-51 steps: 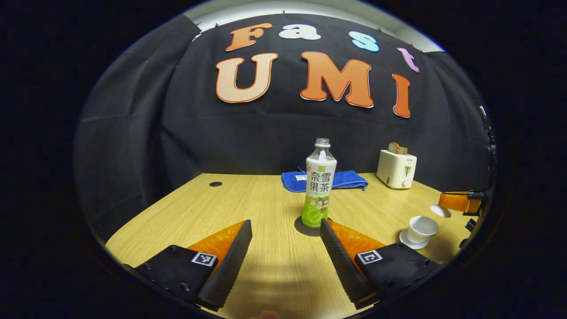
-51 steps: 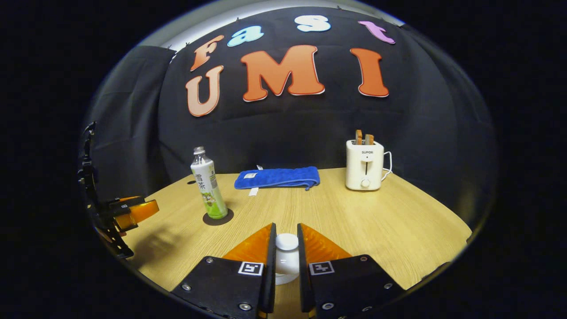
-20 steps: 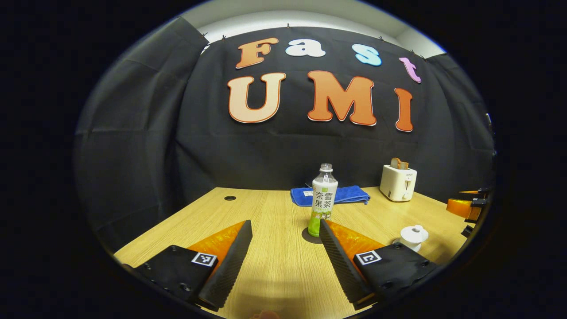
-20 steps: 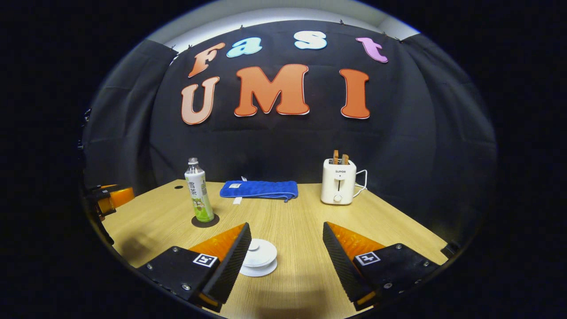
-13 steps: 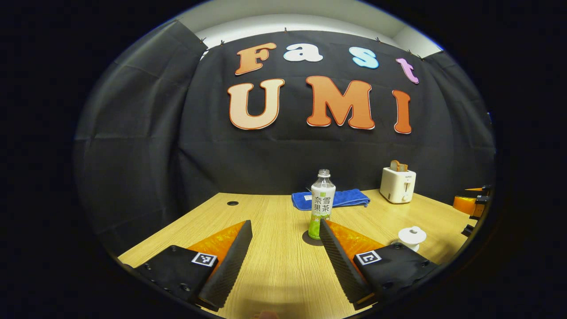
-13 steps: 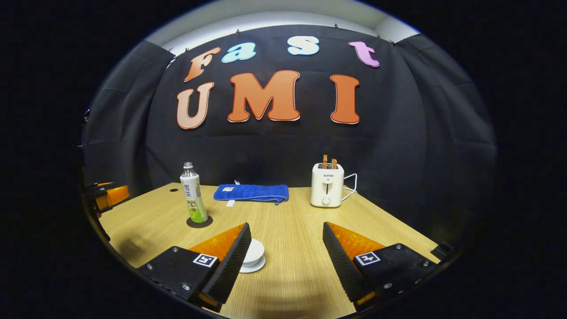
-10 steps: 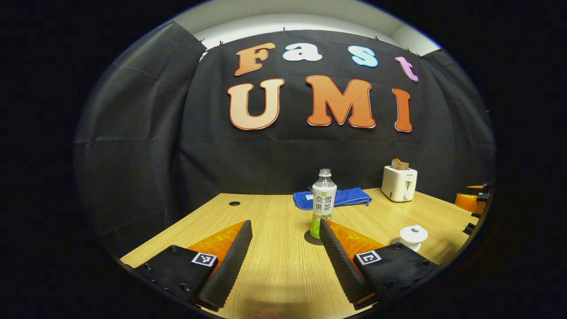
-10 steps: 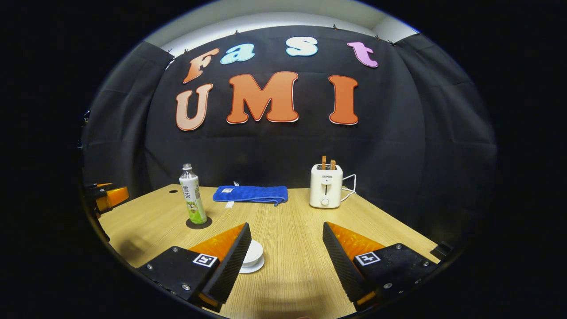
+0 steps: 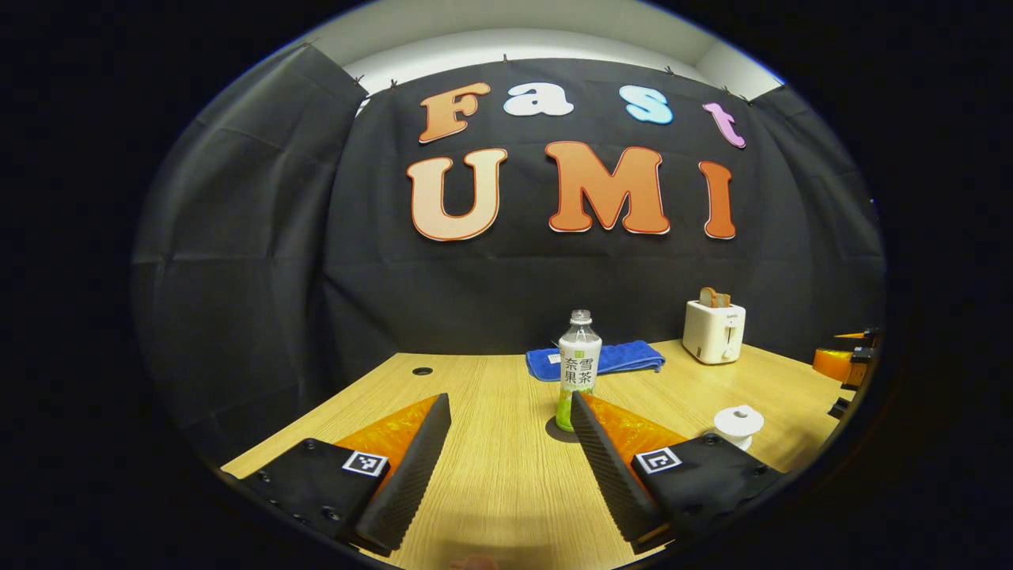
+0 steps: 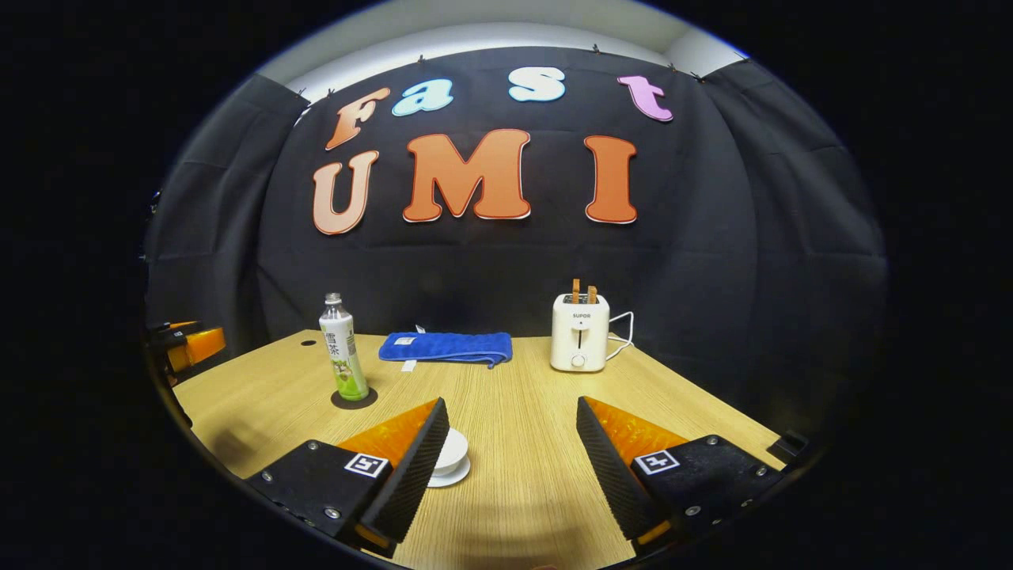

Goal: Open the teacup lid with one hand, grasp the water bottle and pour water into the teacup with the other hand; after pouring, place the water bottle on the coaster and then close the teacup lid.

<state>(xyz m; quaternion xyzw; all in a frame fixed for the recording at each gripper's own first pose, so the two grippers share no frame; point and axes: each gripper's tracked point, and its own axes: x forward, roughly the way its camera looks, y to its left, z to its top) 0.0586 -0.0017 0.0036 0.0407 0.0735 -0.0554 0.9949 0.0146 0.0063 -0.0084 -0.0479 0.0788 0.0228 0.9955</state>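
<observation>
Between the spread fingers of the left gripper lies only bare table; its jaws stand wide apart and hold nothing. Just past its right finger, the bottle stands upright on the dark coaster, near the middle of the table. Farther right in the left gripper view sits the teacup with its lid on, knob up, on a saucer.

The right gripper is likewise wide open and empty. The teacup shows just beside its left finger, partly hidden by it, and is not between the fingers. To the far left in that view the bottle rests on the coaster, well apart from the cup. An orange part of the left gripper peeks in at the left edge.

At the far side lie a blue towel and a white toaster, both clear of the work.

Judging by this layout, bottle on coaster and lid on cup, the last step looks done and both grippers are clear of the things. If so, the next move calls for nothing more than keeping the open jaws away from cup and bottle so neither is knocked. Whether the cup holds water cannot be told.
</observation>
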